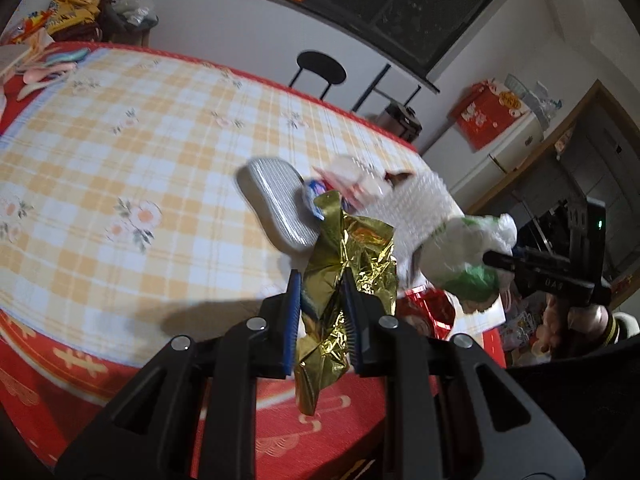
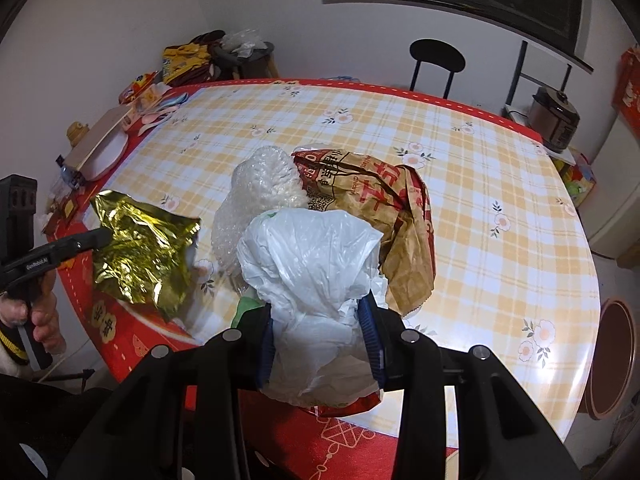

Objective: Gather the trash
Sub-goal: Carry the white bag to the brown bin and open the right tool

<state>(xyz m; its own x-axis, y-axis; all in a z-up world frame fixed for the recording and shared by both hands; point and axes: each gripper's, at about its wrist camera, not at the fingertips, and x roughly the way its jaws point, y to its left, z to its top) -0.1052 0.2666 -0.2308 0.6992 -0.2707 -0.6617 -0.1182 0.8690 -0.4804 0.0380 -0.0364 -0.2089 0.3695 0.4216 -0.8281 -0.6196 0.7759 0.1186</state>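
Left wrist view: left gripper (image 1: 322,312) clamped on a crumpled gold foil wrapper (image 1: 344,264), blue pads pressing it from both sides. The wrapper hangs above the worktop (image 1: 140,152). Just ahead of the gripper lies a grey ribbed tray (image 1: 276,200). Ahead and to its right, bubble wrap (image 1: 416,200) and a white plastic bag (image 1: 468,252), blurred. The right gripper (image 1: 496,258) comes in from the right edge.

Right wrist view: right gripper (image 2: 320,328) clamped on the white plastic bag (image 2: 316,260). Bunched in with it, ahead: bubble wrap (image 2: 260,188) and a brown paper bag (image 2: 384,200). To the left, apart from this bundle, the gold foil wrapper (image 2: 140,248) in the left gripper (image 2: 98,238).
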